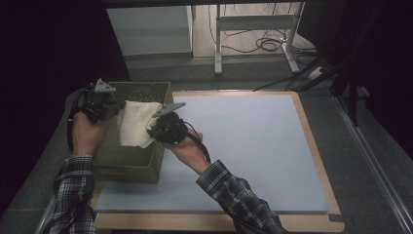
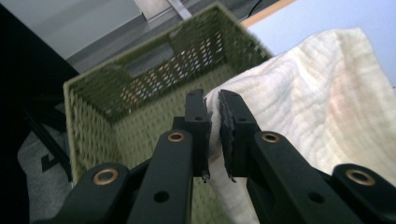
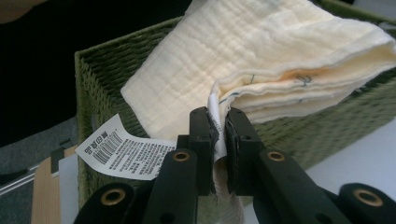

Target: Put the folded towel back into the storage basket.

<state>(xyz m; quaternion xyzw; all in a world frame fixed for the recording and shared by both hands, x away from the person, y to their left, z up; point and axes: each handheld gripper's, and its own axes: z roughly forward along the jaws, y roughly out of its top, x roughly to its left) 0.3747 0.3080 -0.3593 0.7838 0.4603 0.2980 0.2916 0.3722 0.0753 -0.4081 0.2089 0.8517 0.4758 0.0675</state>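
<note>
The left tongs (image 2: pixel 214 135) are pinching one edge of the folded cream cloth (image 1: pixel 136 122); the right tongs (image 3: pixel 219 149) are pinching the opposite edge, beside its white label (image 3: pixel 123 151). The cloth is hanging above the open green woven basket (image 1: pixel 141 163), which is standing at the left end of the counter (image 1: pixel 253 146).

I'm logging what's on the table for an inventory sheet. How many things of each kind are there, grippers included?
Green woven basket: 1
Folded cream cloth, with a white printed tag: 1
Hand-held grippers, left gripper and right gripper, both clamped on the cloth: 2
Blue-grey table mat: 1
Total: 5
</note>
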